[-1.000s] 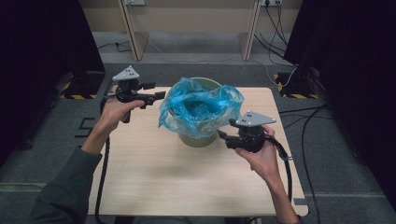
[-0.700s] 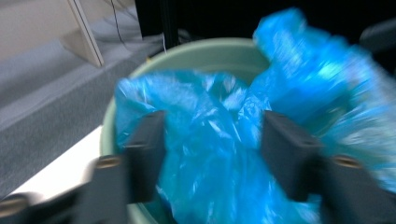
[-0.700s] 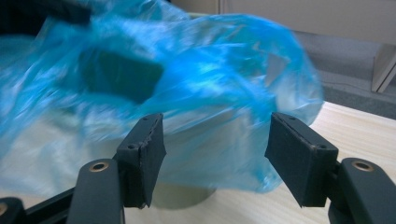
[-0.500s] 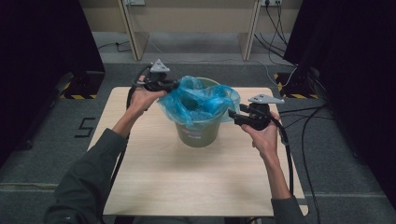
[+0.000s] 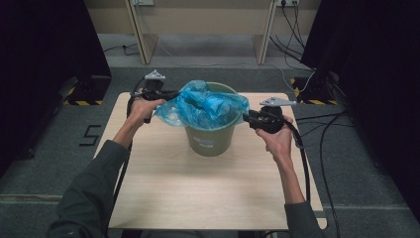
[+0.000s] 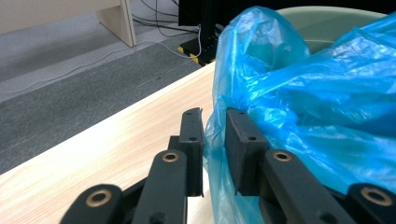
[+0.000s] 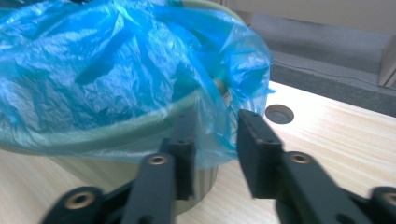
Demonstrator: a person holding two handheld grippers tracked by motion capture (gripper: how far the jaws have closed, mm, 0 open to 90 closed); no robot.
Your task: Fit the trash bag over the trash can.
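- High view: green bin [image 5: 210, 139] stands mid-surface [image 5: 163, 188]; blue bag [image 5: 205, 106] drapes its rim, left tool [image 5: 171, 94] and right tool [image 5: 246, 118] at opposite edges.
- Left gripper view: jaws narrow, having just eased open slightly, film pinched between them.
- Right gripper view: jaws just closing, bag edge between, not yet pressed.

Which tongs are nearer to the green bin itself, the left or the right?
Right. The right tongs are at the green bin, beside its rim, with blue bag film between them. The left tongs hold the bag's edge farther out from the rim.
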